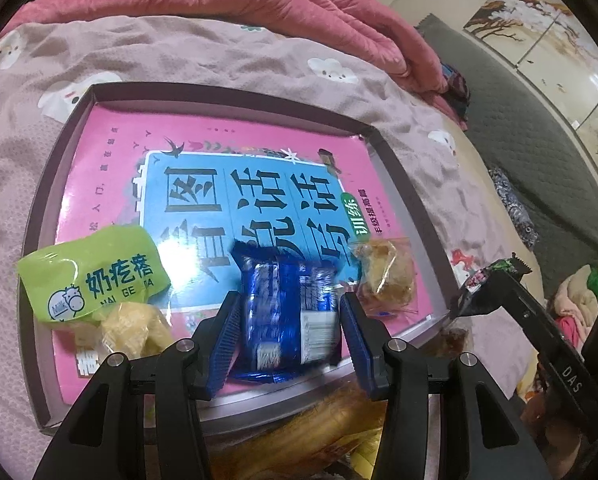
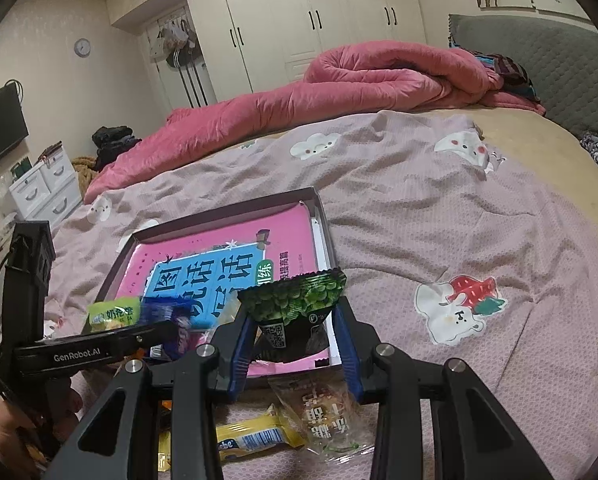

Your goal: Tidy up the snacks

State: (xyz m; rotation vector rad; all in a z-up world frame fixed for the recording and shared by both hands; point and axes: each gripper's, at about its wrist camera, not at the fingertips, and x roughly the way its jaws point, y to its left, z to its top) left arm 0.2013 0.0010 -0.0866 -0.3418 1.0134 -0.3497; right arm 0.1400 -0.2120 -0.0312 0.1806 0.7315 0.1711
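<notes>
while the left gripper (image 1: 289, 322) pinches a blue snack packet (image 1: 287, 312) over the near edge of the shallow box (image 1: 403, 168) on the bed, a green packet (image 1: 95, 280) and a clear-wrapped pastry (image 1: 387, 276) lie inside on the pink book (image 1: 235, 136). right gripper (image 2: 295, 340) clamps a dark green pea packet (image 2: 295, 308) just above the box's near right corner.

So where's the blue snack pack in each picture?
Left wrist view: the blue snack pack sits low in the centre, clamped between the left gripper pads, over the tray.
Right wrist view: it is a blurred blue shape at lower left, at the tip of the left gripper.
Shared landmark: the pink book lying in the tray.
</notes>
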